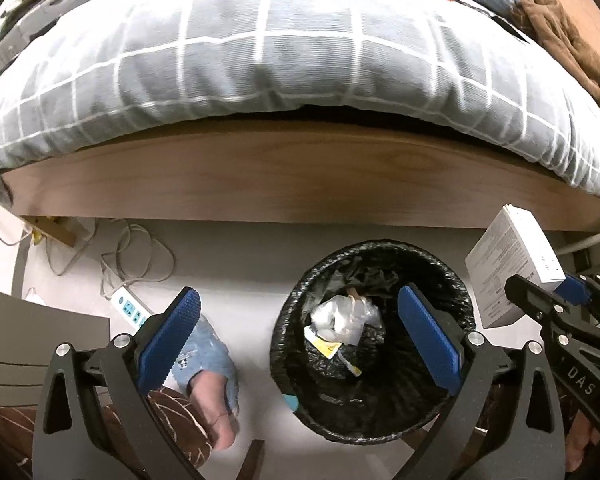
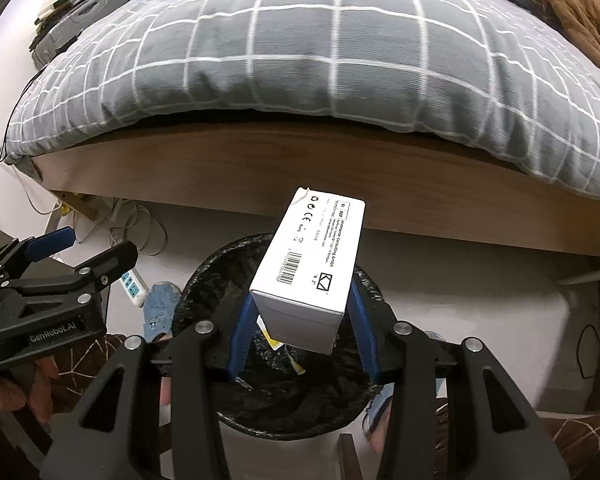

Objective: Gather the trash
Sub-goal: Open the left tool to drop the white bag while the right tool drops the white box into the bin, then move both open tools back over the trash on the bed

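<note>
Box (image 2: pixel 308 268) clamped in right claw (image 2: pixel 300 320) above bin (image 2: pixel 204 280).

Counted: two tongs, the left tongs (image 1: pixel 300 336) and the right tongs (image 2: pixel 300 320). One white box (image 2: pixel 312 264). One bin (image 1: pixel 374 340) lined with one black bag, holding one crumpled clear wrapper (image 1: pixel 342 318) and at least two yellow-and-white scraps (image 1: pixel 326 346). One bed (image 1: pixel 300 176) with one checked duvet (image 1: pixel 260 52). One power strip (image 1: pixel 130 310). Two feet in blue slippers, one (image 1: pixel 208 356) on each side of the bin.
</note>
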### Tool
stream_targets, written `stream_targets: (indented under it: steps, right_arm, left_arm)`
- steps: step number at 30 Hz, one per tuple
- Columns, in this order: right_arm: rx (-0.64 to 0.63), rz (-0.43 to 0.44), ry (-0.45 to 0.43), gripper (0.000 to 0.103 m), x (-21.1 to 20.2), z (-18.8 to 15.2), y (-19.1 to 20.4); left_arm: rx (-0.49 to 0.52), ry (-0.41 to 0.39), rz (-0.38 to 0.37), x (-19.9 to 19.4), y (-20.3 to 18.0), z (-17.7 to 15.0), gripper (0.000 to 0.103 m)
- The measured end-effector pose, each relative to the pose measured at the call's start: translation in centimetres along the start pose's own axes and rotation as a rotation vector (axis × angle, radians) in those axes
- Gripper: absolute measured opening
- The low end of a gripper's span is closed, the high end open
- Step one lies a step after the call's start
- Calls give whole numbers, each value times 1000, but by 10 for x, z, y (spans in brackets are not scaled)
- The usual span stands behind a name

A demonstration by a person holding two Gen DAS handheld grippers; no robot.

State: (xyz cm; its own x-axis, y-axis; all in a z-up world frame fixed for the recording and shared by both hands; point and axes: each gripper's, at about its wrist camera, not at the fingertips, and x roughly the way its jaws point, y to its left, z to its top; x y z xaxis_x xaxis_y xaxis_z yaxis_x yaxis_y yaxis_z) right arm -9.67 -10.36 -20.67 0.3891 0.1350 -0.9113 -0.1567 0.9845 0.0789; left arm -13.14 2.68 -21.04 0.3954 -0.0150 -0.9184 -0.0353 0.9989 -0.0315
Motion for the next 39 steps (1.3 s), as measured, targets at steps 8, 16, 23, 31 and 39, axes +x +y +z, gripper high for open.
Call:
stream_targets:
  steps: [8,16,23,31,39]
  right_arm:
    - [-29,6,17,44,11,-3,24]
    - [-63,-37,-60,70,-3,-1,32]
    - [-33,-72,-169,87,-29,11,24]
    - [-10,-121,-265,95,-64,27,6]
    - [12,-141,-339,95,-92,40,-7]
  left_arm:
    - [-10,14,11,4,13,-4,97]
    - [-24,-5,17,-1,17,0,97]
    - [-21,-55,24,-20,14,11,97]
    - [-11,-122,9,-47,6,28,97]
    - [-15,-190,1,-74,-1,50,97]
